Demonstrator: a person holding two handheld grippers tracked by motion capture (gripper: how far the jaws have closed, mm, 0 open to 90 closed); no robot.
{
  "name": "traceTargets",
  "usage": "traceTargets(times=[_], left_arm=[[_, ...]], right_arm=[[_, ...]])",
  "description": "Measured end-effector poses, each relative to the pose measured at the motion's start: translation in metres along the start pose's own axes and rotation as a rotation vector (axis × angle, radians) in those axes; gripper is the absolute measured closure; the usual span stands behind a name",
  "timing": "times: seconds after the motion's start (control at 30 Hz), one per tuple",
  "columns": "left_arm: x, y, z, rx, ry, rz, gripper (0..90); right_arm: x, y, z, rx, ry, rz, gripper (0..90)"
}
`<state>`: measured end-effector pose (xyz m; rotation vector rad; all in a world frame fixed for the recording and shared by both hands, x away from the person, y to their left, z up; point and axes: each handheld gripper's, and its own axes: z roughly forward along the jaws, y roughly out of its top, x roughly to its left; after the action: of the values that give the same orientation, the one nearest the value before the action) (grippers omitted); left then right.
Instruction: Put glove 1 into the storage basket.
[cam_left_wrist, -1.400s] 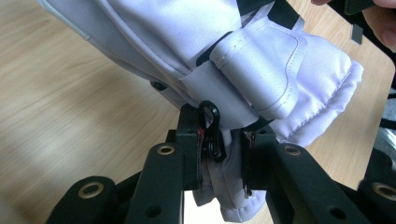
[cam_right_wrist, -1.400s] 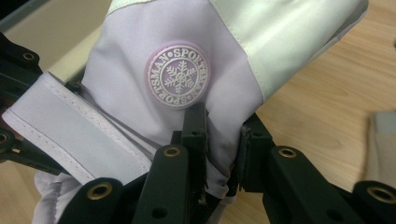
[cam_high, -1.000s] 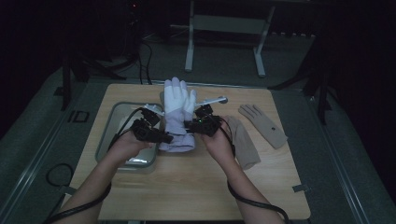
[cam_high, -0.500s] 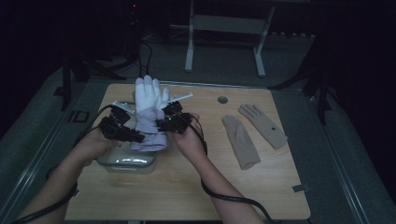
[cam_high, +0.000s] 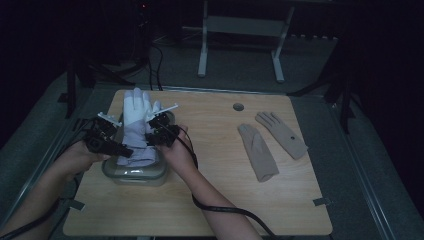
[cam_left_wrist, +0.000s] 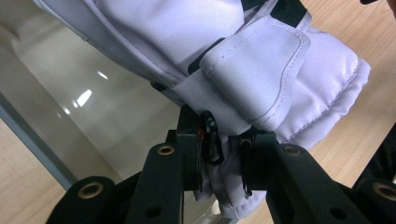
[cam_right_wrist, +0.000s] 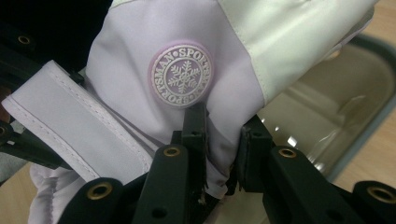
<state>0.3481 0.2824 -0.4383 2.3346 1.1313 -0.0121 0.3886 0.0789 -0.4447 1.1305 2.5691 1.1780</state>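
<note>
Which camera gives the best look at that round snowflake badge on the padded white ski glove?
The right gripper view: the round snowflake badge sits close, its lettering sharp, just above jaws pinching the padded white ski glove. The left gripper view shows the glove's cuff; the high view shows the whole glove over a clear container.

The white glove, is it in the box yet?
Nearly. Done: the white glove is lifted over the clear box. In hand: the left gripper and the right gripper each pinch its cuff. Left: lowering it in and letting go. Two tan gloves lie on the table.
</note>
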Motion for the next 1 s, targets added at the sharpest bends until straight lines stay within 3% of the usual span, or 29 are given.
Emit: traceTargets(times=[0.17,0.37,0.5,0.53,0.87,1.0], left_arm=[[0.003,-0.009,0.017,0.025,-0.016,-0.017,73.8],[0.003,-0.019,0.036,0.056,-0.04,-0.006,73.5],[0.003,-0.019,0.049,0.076,-0.045,-0.015,72.9],[0.002,-0.019,0.054,0.087,-0.042,-0.022,72.3],[0.003,-0.023,0.061,0.088,-0.031,-0.056,64.6],[0.001,-0.022,0.061,0.087,0.012,-0.055,55.9]], right_arm=[[-0.001,-0.011,0.017,0.051,0.002,0.014,76.0],[-0.005,-0.027,0.029,0.113,0.014,0.03,75.8],[-0.006,-0.031,0.032,0.143,-0.009,0.031,75.7],[-0.007,-0.032,0.035,0.174,-0.017,0.026,75.3],[-0.01,-0.031,0.042,0.231,-0.028,0.055,71.4],[-0.008,-0.028,0.044,0.239,-0.047,0.014,63.0]])
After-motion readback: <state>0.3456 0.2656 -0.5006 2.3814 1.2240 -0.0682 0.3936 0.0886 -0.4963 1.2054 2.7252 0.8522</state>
